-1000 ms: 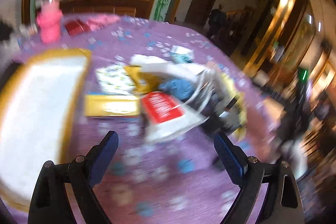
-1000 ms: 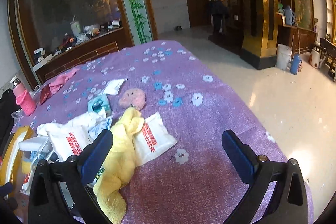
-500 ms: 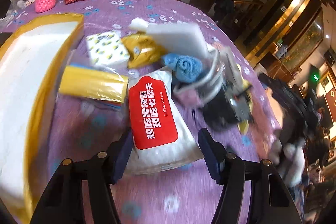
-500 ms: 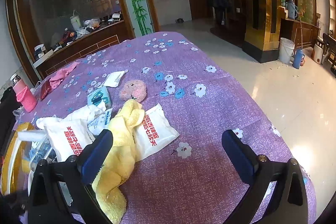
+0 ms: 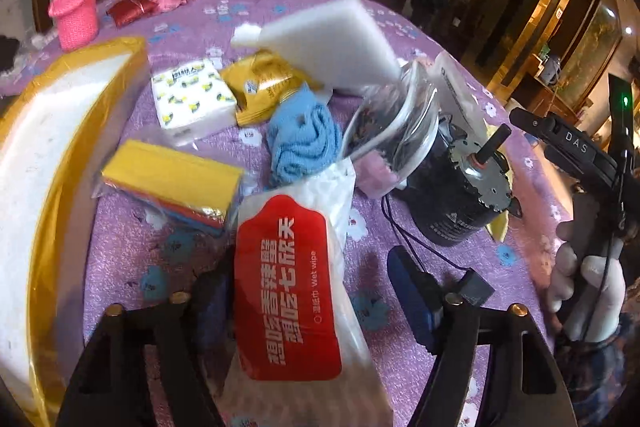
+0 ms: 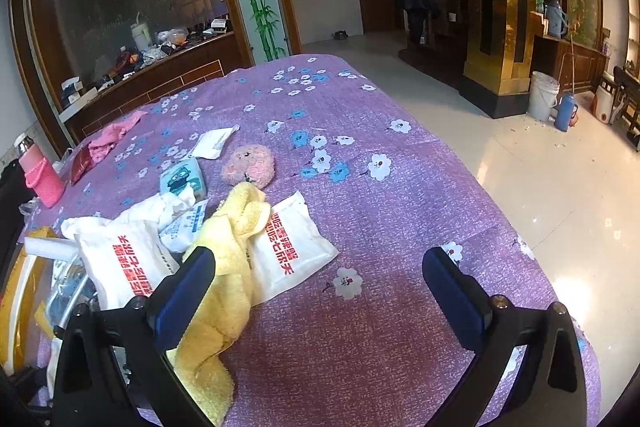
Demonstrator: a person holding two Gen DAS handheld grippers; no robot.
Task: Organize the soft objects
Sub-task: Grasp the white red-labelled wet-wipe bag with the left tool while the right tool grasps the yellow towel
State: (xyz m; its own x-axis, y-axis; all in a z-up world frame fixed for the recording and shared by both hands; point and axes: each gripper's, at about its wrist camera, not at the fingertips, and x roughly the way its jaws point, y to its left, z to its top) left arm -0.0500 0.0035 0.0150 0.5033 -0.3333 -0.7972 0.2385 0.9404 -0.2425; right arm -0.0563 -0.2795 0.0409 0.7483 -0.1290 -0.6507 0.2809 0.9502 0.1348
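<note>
Purple flowery cloth over the table [image 5: 120, 235], stuff heaped all over it, and a big yellow-rimmed tray [image 5: 60, 187] off to the left side.

Looks like the step in hand is a pickup: the left gripper [image 5: 312, 291] is down over the wet wipe pack [image 5: 288, 287], the one with the red label, and its fingers are closing with the pack between them. From what I can see the right-side finger [image 5: 412, 291] isn't touching the pack yet, so I'd call it not gripped so far.

The pack lies flat just in front of the pile, next to the yellow packet [image 5: 172, 183] and below the blue cloth [image 5: 300, 143]. Its long axis runs pretty much along the gripper's line of sight, top end pointing away toward the pile and leaning a bit right.

Next bit, I'd guess: finish the squeeze across the narrow width, lift, and carry it left to the tray.

Right gripper [image 6: 316, 287] hangs wide open over the cloth, nothing in it, its left finger by the yellow towel [image 6: 228, 267].
</note>
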